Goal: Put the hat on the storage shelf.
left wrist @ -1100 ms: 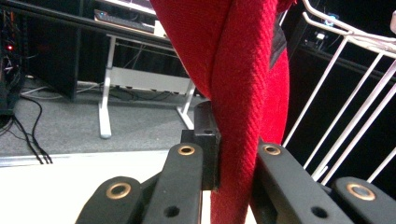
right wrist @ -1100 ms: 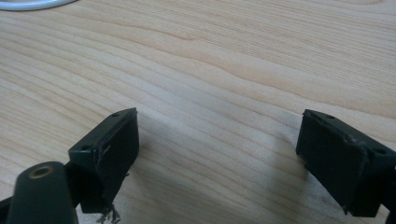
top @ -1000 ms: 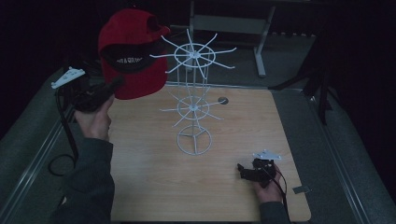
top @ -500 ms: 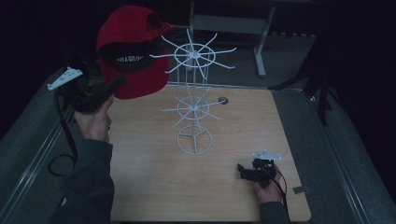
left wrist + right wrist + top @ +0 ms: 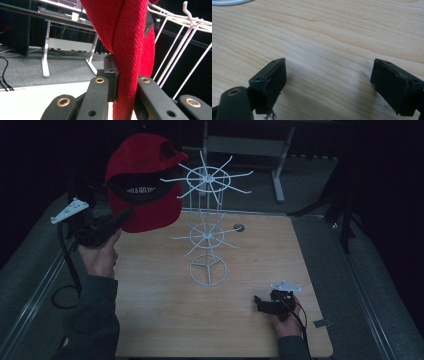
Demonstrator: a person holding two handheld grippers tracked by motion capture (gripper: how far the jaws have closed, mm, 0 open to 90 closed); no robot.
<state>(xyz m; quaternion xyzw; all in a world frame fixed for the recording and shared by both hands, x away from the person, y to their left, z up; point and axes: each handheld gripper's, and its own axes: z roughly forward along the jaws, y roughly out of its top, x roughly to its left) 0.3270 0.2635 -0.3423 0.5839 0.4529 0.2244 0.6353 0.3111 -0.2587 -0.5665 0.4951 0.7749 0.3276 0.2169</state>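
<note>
At the left, a red cap is held aloft by its brim, clamped in the left tool — raised level with the top prongs of the white wire rack, apparently for hanging. The rack stands mid-desk. At the right, the right tool is rested on the wood, jaws apart and empty — seemingly kept idle.

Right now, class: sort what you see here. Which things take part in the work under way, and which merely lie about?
In the work:
- red cap, clamped in the left gripper
- white wire rack

Lying about:
- right gripper, open, low over the table
- round insert
- desk frame behind
</note>
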